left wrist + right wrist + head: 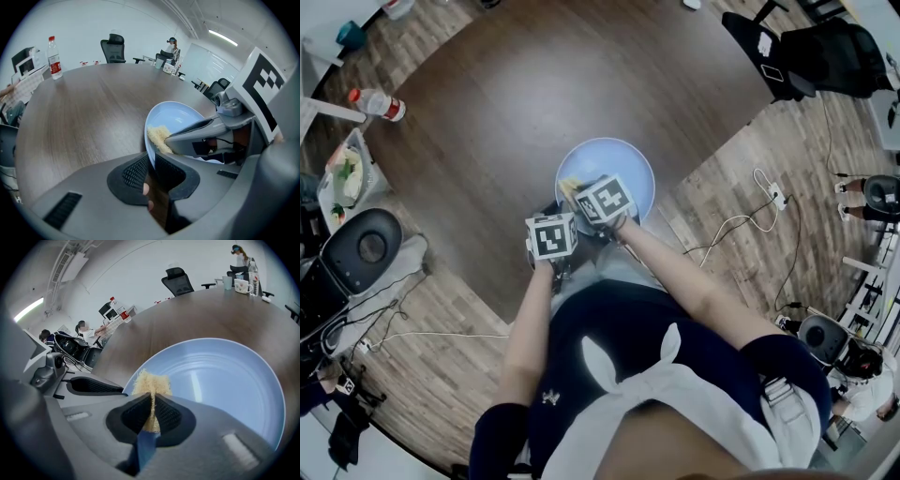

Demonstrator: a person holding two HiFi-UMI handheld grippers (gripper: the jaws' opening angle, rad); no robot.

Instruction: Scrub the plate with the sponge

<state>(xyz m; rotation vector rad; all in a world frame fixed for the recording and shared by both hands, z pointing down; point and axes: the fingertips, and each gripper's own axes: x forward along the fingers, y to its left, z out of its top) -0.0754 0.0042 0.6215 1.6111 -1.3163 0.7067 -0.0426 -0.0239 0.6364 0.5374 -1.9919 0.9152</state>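
Note:
A pale blue plate (pixel 623 169) lies near the front edge of the dark wooden table (pixel 516 112). My left gripper (pixel 151 165) is shut on the plate's (pixel 176 119) near rim, which stands edge-on between its pads. My right gripper (pixel 152 408) is shut on a yellow sponge (pixel 151 385) with a blue backing. The sponge's fuzzy end presses on the plate's (pixel 220 380) near left inner surface. The sponge (pixel 158 138) also shows in the left gripper view, on the plate next to the right gripper's finger. From the head view both marker cubes cover the jaws.
A water bottle (pixel 377 103) with a red label lies at the table's far left (pixel 55 64). Cups (pixel 240 285) stand at the far end. Office chairs (pixel 177 281) ring the table. A black bag (pixel 830 56) and cables (pixel 741 220) lie on the floor to the right.

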